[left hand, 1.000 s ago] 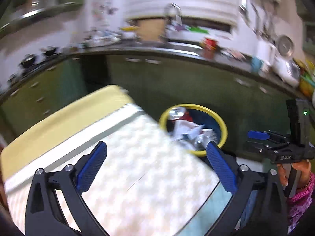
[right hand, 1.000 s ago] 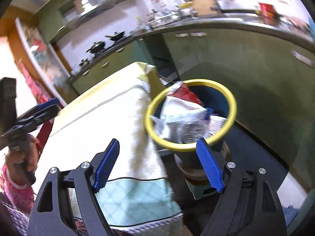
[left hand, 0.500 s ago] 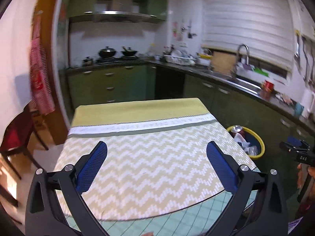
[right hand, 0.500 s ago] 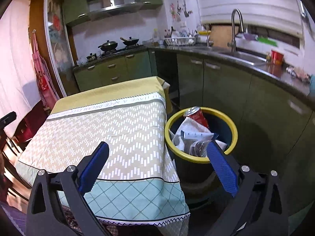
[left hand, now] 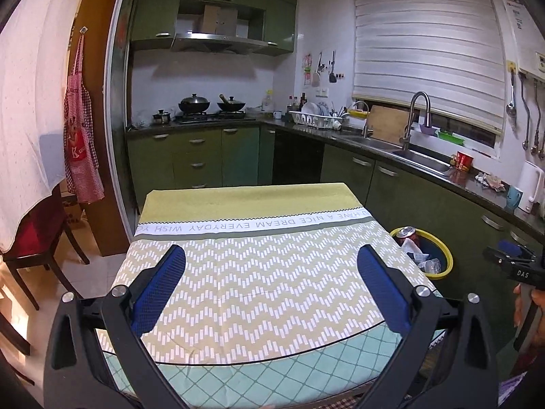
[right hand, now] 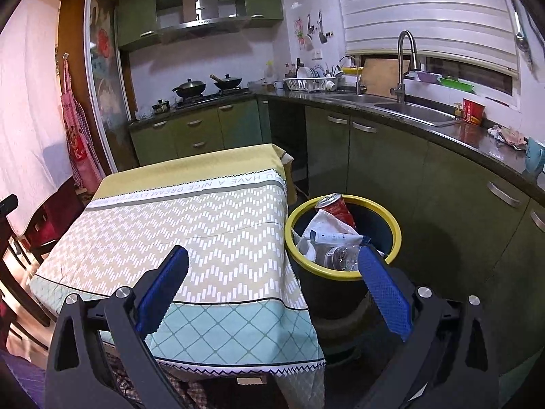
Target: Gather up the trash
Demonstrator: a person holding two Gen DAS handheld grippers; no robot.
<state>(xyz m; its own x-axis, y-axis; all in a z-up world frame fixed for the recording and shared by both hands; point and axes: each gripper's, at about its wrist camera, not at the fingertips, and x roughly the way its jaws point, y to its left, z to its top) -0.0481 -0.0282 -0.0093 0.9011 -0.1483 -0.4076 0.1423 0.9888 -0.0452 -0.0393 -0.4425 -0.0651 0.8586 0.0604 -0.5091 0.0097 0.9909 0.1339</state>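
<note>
1. Since the earlier frames, both views have swung from close over the yellow-rimmed dark trash bin [left hand: 439,261] to a wider look across the kitchen.
2. Left wrist view: the left hand-held gripper [left hand: 270,288] hangs released and empty over the chevron-patterned cloth-covered table [left hand: 259,272]; the bin sits at right of centre beside the table, and the right hand-held gripper [left hand: 514,261] shows at the right edge.
3. Right wrist view: the right hand-held gripper's jaws gape wide, empty. A red drink can [right hand: 335,206], crumpled white paper [right hand: 327,231] and a clear plastic bottle [right hand: 340,256] lie inside the bin, right of centre.
</note>
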